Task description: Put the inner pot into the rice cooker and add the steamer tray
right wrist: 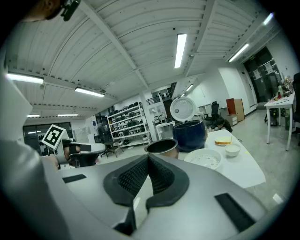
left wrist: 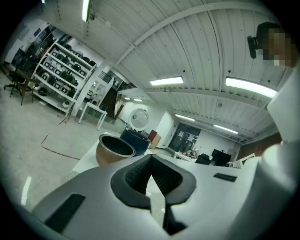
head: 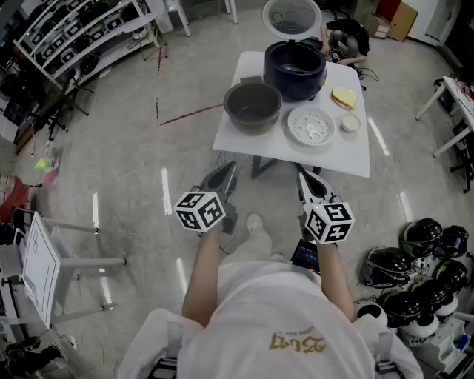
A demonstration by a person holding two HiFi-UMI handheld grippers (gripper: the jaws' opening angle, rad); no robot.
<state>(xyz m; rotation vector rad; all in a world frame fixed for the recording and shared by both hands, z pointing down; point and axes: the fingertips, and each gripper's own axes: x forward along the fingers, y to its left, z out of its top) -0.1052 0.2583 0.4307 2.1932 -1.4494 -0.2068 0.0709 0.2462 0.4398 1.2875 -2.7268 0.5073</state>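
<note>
On the white table [head: 348, 154] stands the dark blue rice cooker [head: 295, 68] with its round lid [head: 290, 18] tipped open behind it. The grey inner pot [head: 252, 106] sits in front of it to the left, the white perforated steamer tray [head: 311, 124] to the right. My left gripper [head: 230, 169] and right gripper [head: 302, 176] hover short of the table's near edge, both shut and holding nothing. The left gripper view shows the pot [left wrist: 114, 149] and cooker [left wrist: 136, 138] ahead; the right gripper view shows the pot [right wrist: 161, 147], cooker [right wrist: 190, 134] and tray [right wrist: 205, 159].
A yellow sponge [head: 344, 97] and a small white bowl [head: 350, 123] lie on the table's right side. Shelving with appliances [head: 74, 37] stands at the far left. Several black helmets [head: 418, 259] lie on the floor at the right, and a white stand [head: 52, 259] stands at the left.
</note>
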